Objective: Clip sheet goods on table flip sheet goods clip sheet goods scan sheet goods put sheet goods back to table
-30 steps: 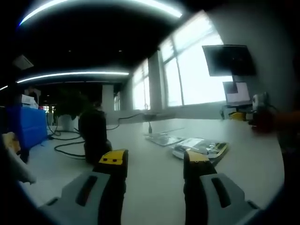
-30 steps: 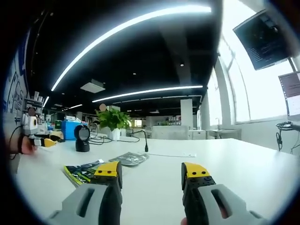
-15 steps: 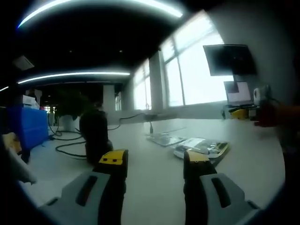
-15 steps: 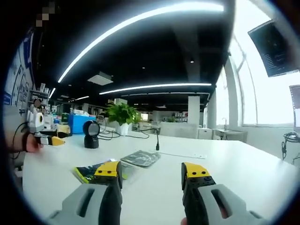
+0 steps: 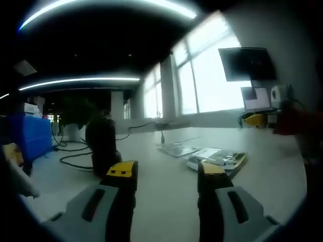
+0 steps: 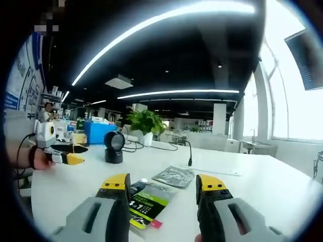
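Observation:
A green and black packet (image 6: 146,204) lies flat on the white table (image 6: 262,186), just beyond and between the jaws of my right gripper (image 6: 164,183), which is open and empty. A grey foil packet (image 6: 174,176) rests a little farther off. From the left gripper view the same green packet (image 5: 222,160) and grey packet (image 5: 176,149) lie ahead to the right of my left gripper (image 5: 166,171), open with nothing in it. The black barcode scanner (image 5: 102,147) stands close by on its left. The other hand's gripper (image 6: 63,154) enters the right gripper view at left.
Black cables (image 5: 73,159) trail across the table past the scanner. A blue crate (image 5: 28,136) stands at the left edge, a potted plant (image 6: 145,123) at the far end. A monitor (image 5: 247,64) hangs on the wall by the windows.
The right gripper has moved forward and tipped down, so the green packet now lies between its jaws. The left gripper view has barely shifted.

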Demonstrator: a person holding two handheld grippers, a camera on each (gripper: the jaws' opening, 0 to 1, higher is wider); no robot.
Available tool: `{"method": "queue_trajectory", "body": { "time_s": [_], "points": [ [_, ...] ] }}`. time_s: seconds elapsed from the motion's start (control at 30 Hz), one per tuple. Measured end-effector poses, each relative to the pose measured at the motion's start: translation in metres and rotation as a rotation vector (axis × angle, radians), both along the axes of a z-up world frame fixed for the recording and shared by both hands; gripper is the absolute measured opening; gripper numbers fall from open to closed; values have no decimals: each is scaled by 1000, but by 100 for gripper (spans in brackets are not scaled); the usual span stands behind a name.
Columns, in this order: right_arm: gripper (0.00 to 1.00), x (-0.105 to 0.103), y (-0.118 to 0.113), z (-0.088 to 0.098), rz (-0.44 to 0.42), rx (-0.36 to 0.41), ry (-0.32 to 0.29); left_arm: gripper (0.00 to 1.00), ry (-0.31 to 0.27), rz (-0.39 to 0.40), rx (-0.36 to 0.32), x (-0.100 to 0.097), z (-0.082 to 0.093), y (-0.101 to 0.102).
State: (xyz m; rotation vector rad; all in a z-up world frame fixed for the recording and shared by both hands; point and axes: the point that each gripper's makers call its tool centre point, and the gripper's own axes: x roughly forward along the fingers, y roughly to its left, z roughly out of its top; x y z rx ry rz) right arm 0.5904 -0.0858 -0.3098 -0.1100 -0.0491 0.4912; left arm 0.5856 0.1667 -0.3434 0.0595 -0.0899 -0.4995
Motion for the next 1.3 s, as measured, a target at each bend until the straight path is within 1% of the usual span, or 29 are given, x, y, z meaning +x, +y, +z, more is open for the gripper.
{"method": "queue_trajectory", "body": {
  "time_s": [0.1, 0.23, 0.37, 0.53, 0.6, 0.67, 0.97, 1.2, 1.3],
  "points": [
    [46, 2, 13, -1, 13, -30, -1, 40, 3, -1, -4, 0, 0, 0],
    [45, 3, 22, 0, 15, -26, 3, 40, 3, -4, -1, 0, -1, 0],
    [45, 3, 35, -4, 25, -61, 2, 40, 2, -1, -7, 0, 0, 2],
    [46, 1, 48, -5, 36, -71, -3, 40, 3, 0, -6, 0, -1, 4],
    [46, 1, 53, -8, 42, -95, -2, 40, 4, 1, -5, 1, -1, 4],
    [46, 1, 56, -11, 45, -126, -8, 40, 5, 0, -5, 1, -1, 4],
    [46, 0, 73, -27, 43, -182, -3, 40, 3, 2, -6, 2, -1, 5],
    [45, 3, 81, -26, 38, -198, -17, 40, 4, -2, -3, 2, -2, 4],
    [46, 1, 90, -29, 55, -230, -22, 40, 4, -1, -5, 3, -1, 5]
  ]
}}
